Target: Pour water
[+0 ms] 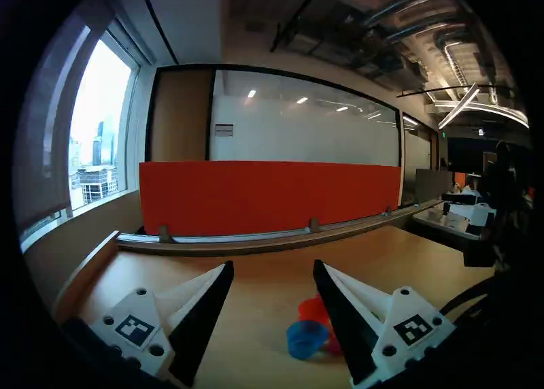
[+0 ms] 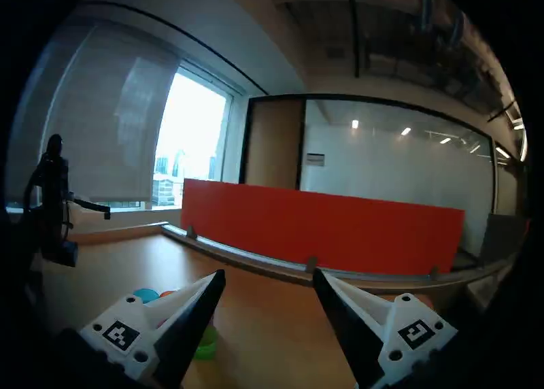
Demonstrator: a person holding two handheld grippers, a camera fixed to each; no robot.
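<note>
In the left gripper view, my left gripper [image 1: 272,270] is open above the wooden desk [image 1: 272,300], with nothing between its fingers. A blue cup [image 1: 305,338] and a red cup [image 1: 313,309] stand on the desk just beside the right finger, partly hidden by it. In the right gripper view, my right gripper [image 2: 268,277] is open and empty too. A green cup [image 2: 206,343], a blue cup [image 2: 145,294] and a bit of an orange one [image 2: 166,293] peek out around its left finger on the desk [image 2: 272,328].
An orange divider panel [image 1: 268,195] runs along the desk's far edge. A window [image 1: 95,141] lies to the left. A dark stand [image 2: 53,205] rises at the left of the right gripper view. Office furniture [image 1: 469,215] sits far right.
</note>
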